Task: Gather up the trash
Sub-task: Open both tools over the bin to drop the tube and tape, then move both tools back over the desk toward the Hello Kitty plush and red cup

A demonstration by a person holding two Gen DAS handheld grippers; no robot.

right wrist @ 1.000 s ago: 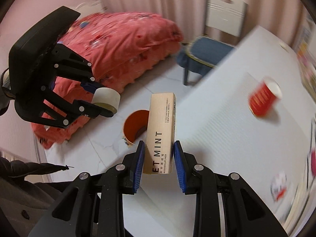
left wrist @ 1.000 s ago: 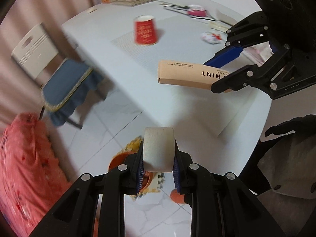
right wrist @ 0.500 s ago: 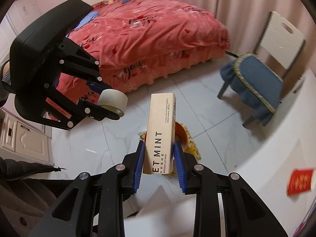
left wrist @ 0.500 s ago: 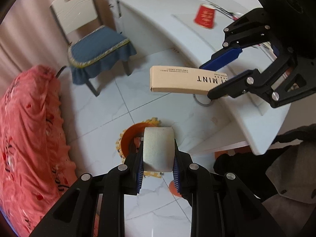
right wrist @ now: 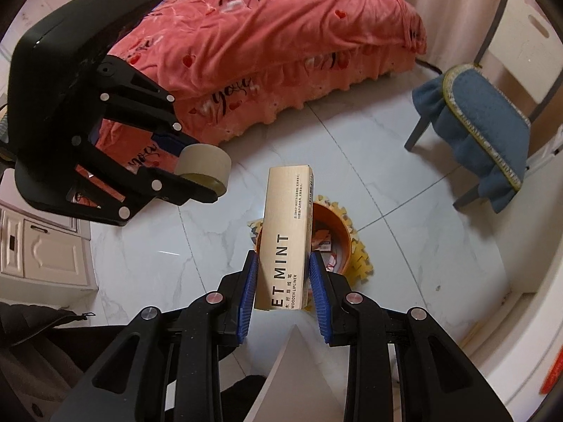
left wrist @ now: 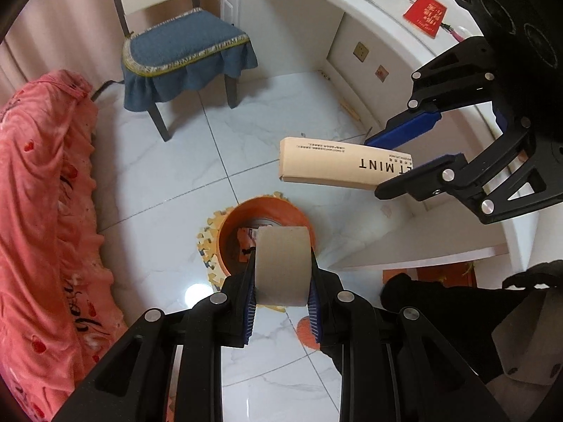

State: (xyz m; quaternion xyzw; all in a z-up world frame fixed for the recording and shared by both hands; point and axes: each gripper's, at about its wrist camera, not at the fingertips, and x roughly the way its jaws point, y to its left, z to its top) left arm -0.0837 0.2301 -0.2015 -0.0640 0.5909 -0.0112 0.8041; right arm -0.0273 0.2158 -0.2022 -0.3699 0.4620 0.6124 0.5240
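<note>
I have two pieces of trash in hand. The roll of tape (left wrist: 282, 266) sits pinched between the blue pads of my left gripper (left wrist: 281, 281), its curved face toward the camera and its flat sides pressed by the pads. The long beige carton (right wrist: 286, 237) printed with "MINT" and "WOODEN LIPLINER" is clamped near its lower end by my right gripper (right wrist: 283, 281), standing out along the fingers.

Both loads hang above the orange bin (left wrist: 246, 235) on the white tiled floor (left wrist: 169, 183). In the left wrist view the roll covers the bin's near right rim, and the carton (left wrist: 337, 168) juts in from the right, held level and a little beyond the bin — my right gripper (left wrist: 404, 161) shows there with its pads on the carton's printed end. In the right wrist view the carton hides the bin's (right wrist: 337, 239) left half; some packaging already lies inside. The bin stands on a yellow foam mat (right wrist: 359, 256) with toothed edges.

Off to the left in that view my left gripper (right wrist: 197, 168) holds the roll (right wrist: 204, 165) above the tiles, near the pink bedspread (right wrist: 281, 42). A chair with a blue cushion (left wrist: 183, 45) stands beyond the bin, and a white desk (left wrist: 387, 10) with a red packet (left wrist: 425, 14) on top curves along the right.
</note>
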